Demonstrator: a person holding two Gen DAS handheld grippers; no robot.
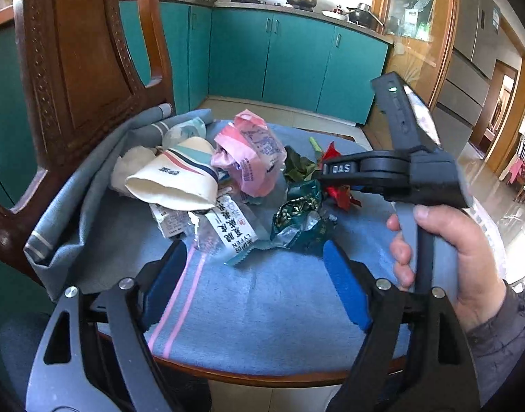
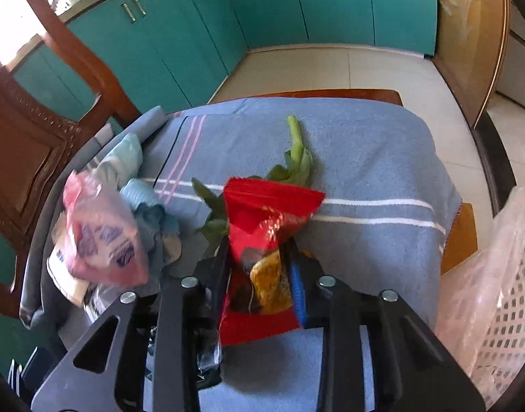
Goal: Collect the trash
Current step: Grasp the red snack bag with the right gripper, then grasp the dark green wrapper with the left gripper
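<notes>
So right gripper (image 2: 259, 274) has its jaws narrowed onto the red snack wrapper (image 2: 262, 219), centre of the right wrist view, over the blue towel (image 2: 365, 158). Film looks light, crinkly, slick; pinching mid-body where it's bunched should hold better than a flat edge. Left gripper (image 1: 255, 274) stands wide, nothing between its pads, low centre of its view, just short of the green foil wrapper (image 1: 296, 219) and the white sachet (image 1: 233, 230). Paper cup (image 1: 176, 178) crushes easily: take it by the rim. Lined basket (image 2: 502, 309) sits lower right.
</notes>
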